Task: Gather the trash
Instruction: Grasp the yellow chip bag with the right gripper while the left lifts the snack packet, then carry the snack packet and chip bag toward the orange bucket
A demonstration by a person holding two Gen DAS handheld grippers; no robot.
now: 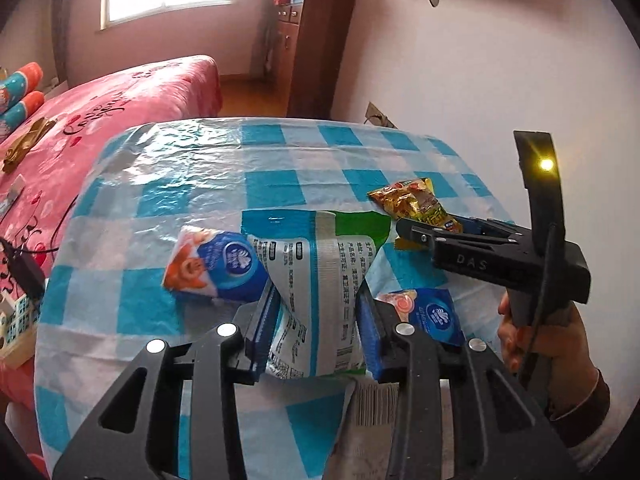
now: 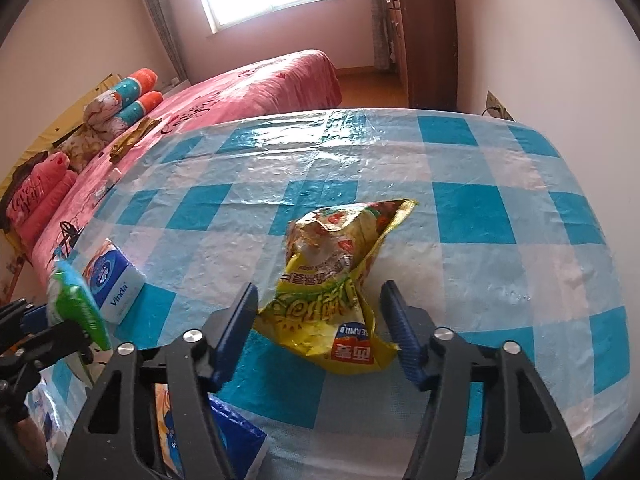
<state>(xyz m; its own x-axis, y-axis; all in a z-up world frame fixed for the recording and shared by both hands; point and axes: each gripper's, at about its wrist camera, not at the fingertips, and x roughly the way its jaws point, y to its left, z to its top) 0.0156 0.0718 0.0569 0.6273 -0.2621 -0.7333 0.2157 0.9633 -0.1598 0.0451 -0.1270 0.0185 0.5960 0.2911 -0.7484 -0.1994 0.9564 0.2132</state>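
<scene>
Left gripper [image 1: 318, 320]: jaws closed on a green-and-white printed wrapper [image 1: 316, 280], pinching it at its waist so the film bunches between the blue pads; its upper part fans out above them.

Right gripper [image 2: 318, 332]: jaws part-open, straddling a crumpled yellow snack bag [image 2: 336, 280] that lies on the checked tabletop [image 2: 500, 220]. The pads stand just beside the bag on either side, apparently not pressing it.

Other items: two blue tissue packs, one [image 1: 216, 268] left of the held wrapper, one [image 1: 430, 314] right of it, both on the tabletop.

Handling assessment: both wrappers appear to be thin, empty film, very light, soft and slick. The snack bag should collapse under the pads; a grip across its crumpled middle, where layers stack, is judged more secure than its torn edge. Slippage is the main risk.
</scene>
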